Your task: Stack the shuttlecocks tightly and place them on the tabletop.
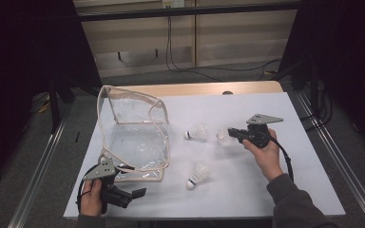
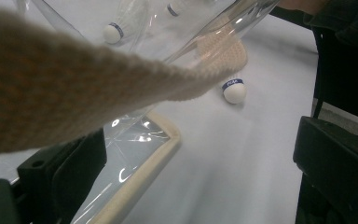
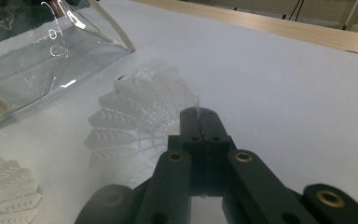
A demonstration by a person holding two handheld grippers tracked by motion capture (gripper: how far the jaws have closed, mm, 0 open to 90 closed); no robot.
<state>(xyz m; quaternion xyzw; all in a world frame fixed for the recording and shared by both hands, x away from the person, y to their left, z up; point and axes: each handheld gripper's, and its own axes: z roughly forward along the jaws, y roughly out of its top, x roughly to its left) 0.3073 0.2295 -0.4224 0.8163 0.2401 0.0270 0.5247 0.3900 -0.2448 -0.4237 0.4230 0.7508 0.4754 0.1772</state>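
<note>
High view: white counter (image 1: 247,190). Clear plastic pouch (image 1: 133,135) with beige trim stands open at left. Left claw (image 1: 132,195) sits near the pouch's near edge, apparently holding its strap; the hold itself can't be made out from here. Right claw (image 1: 231,133) is pressed together on the rim of a white shuttlecock (image 1: 223,137), right of centre. Two more lie loose: one (image 1: 197,133) just left of it, one (image 1: 198,174) nearer.

Left gripper view: beige woven strap (image 2: 74,79) crosses the frame close up; cannot tell how the jaws stand.

Right gripper view: jaws shut, pinching a thin edge of the shuttlecock's skirt (image 3: 135,126); pouch (image 3: 42,51) far left.

Judgement: the pinch is slight, so carry slowly and level toward the pouch mouth. The left should keep the opening lifted wide; release only well inside.
</note>
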